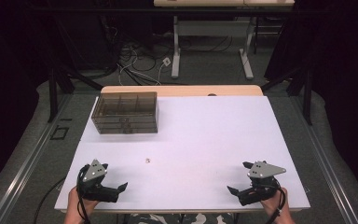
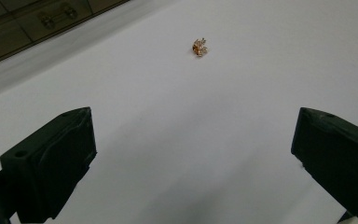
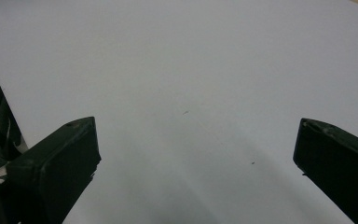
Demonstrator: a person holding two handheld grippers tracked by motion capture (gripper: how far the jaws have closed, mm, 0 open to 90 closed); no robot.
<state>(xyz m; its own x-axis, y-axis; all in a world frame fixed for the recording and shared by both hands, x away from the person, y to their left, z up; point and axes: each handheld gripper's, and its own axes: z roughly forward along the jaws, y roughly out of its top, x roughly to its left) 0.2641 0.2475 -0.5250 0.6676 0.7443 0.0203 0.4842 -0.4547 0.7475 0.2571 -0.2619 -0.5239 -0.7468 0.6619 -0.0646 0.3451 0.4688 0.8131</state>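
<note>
Judged at the reach-out step: left gripper [image 1: 121, 187] wide open and empty, small gold trinket [image 2: 199, 47], perhaps an earring, ahead of and apart from its jaws, right gripper [image 1: 233, 190] likewise open, calling next for a forward advance, then closing.

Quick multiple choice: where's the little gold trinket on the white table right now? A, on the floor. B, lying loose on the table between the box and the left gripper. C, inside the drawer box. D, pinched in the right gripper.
B: the trinket lies alone on the table, nearer the person than the drawer box, ahead of the open left gripper.
</note>
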